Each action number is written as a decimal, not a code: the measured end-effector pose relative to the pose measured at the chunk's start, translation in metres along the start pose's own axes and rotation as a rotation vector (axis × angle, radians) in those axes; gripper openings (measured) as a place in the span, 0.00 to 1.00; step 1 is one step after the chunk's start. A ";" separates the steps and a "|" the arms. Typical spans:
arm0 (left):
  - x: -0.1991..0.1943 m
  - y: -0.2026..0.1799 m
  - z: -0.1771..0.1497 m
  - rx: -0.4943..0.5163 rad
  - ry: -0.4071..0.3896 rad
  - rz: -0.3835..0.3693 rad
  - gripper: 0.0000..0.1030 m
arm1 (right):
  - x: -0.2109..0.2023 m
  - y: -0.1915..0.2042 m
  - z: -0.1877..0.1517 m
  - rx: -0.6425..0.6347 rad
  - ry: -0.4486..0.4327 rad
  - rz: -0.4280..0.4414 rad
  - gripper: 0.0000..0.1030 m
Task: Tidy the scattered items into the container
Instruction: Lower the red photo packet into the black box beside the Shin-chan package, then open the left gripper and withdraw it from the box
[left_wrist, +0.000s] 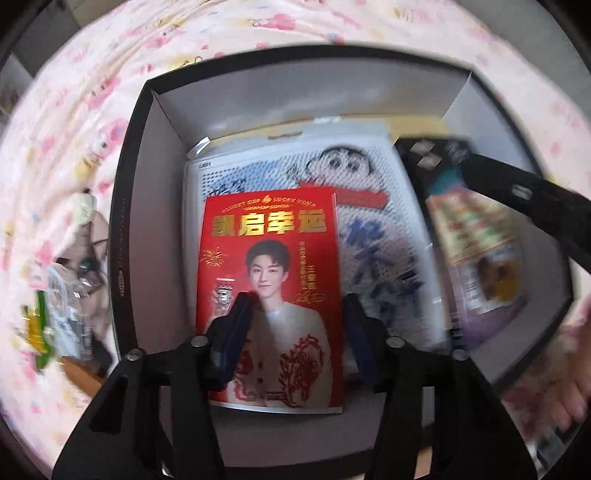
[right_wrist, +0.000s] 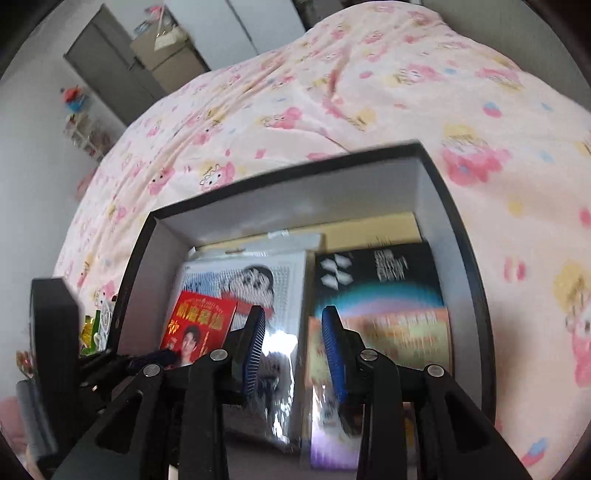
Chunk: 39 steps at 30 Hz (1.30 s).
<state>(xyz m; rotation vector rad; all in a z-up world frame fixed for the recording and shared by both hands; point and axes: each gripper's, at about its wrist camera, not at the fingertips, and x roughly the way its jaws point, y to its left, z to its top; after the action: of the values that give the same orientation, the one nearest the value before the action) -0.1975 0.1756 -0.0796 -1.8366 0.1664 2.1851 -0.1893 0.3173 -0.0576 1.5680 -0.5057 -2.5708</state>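
Soft daylight, heavy fisheye bending at dark edges, motion blur throughout.

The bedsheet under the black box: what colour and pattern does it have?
The bedsheet is pale pink with pink and yellow cartoon animals; the right wrist view shows it best.

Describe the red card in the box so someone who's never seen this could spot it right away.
On the pink cartoon-print bedspread sits an open black box with pale inner walls. At its left side, a glossy red card lies on a white cartoon-face pegboard sheet. It alone is bright red, with gold lettering and a photographed person holding a cup.
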 end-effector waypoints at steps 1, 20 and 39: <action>-0.004 0.004 0.002 -0.018 -0.006 -0.038 0.48 | 0.001 0.002 0.008 -0.003 0.000 -0.007 0.27; 0.024 0.005 0.039 0.001 0.009 0.124 0.47 | 0.023 -0.014 0.005 -0.003 0.093 -0.008 0.33; 0.024 0.010 0.034 0.049 0.010 0.067 0.47 | 0.027 -0.013 0.001 0.006 0.114 -0.018 0.34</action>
<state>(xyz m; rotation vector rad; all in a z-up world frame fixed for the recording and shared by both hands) -0.2363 0.1789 -0.0979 -1.8412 0.2848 2.1960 -0.2020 0.3235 -0.0847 1.7166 -0.4907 -2.4765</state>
